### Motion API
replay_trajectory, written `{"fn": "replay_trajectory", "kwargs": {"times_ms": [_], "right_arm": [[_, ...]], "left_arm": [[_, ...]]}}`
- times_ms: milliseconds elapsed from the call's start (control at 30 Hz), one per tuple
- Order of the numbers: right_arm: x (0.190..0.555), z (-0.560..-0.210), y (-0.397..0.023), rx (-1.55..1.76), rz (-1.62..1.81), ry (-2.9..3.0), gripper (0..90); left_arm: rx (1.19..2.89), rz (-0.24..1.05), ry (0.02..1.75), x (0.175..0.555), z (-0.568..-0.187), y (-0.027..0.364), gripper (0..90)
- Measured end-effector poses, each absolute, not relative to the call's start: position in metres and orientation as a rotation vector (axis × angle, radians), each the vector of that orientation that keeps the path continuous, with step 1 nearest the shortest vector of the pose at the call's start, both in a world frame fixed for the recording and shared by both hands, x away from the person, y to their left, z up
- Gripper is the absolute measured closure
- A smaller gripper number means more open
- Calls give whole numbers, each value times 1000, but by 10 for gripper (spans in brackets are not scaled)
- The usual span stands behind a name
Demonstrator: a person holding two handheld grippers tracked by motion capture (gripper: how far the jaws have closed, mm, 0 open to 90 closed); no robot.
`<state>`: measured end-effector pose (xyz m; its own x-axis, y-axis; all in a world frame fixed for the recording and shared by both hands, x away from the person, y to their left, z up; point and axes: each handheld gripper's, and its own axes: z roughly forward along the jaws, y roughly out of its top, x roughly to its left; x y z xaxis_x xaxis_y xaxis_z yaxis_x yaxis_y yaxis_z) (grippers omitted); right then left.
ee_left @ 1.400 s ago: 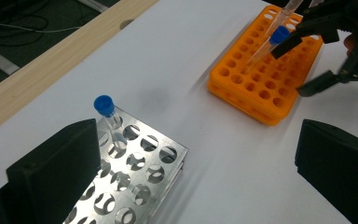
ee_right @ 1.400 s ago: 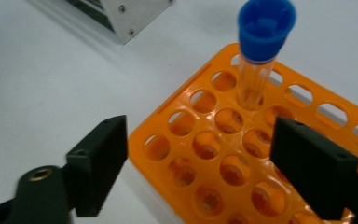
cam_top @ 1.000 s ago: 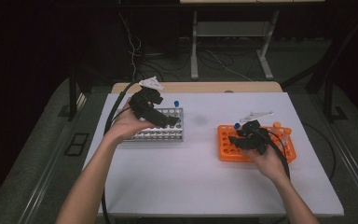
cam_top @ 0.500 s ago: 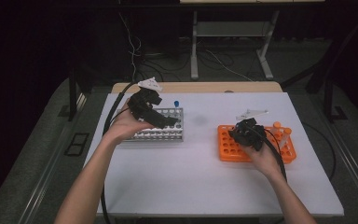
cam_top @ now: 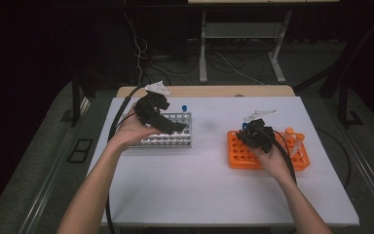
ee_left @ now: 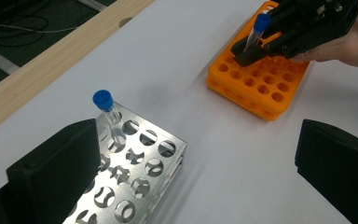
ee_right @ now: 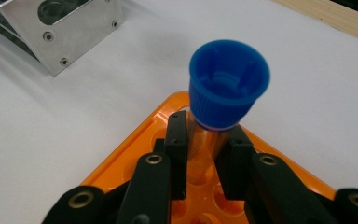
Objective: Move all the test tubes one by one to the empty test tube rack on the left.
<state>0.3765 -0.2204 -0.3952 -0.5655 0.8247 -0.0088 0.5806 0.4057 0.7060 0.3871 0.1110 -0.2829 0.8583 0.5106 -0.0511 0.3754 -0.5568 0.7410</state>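
Right gripper (ee_right: 205, 154) clamps blue-capped tube (ee_right: 226, 93) at orange rack (ee_right: 135, 154) corner (bare table beyond); left gripper (ee_left: 196, 172) jaws apart over steel rack (ee_left: 135, 182).

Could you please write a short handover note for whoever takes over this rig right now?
Right gripper: shut on a blue-capped tube at a corner of the orange rack; its jaws have just been closing. The tube's lower end sits in or just above the rack.
Left gripper: open, hovering over the metal rack, holding nothing.
Done: one blue-capped tube stands in the metal rack's far corner.
Left: probably carry the gripped tube across to the metal rack. Orange-capped tubes sit at the orange rack's far right.
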Motion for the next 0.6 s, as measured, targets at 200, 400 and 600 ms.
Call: {"fn": "replay_trajectory", "kwargs": {"times_ms": [200,400,600], "right_arm": [[375,-383,-223,1199,973,2318,757],[370,-363,-226,1176,1035,2331,757],[362,-348,-219,1123,1053,2363,757]], "left_arm": [[2235,210,622,387,-282,106,0],[2236,214,604,386,-274,102,0],[2252,218,566,384,-267,94,0]]}}
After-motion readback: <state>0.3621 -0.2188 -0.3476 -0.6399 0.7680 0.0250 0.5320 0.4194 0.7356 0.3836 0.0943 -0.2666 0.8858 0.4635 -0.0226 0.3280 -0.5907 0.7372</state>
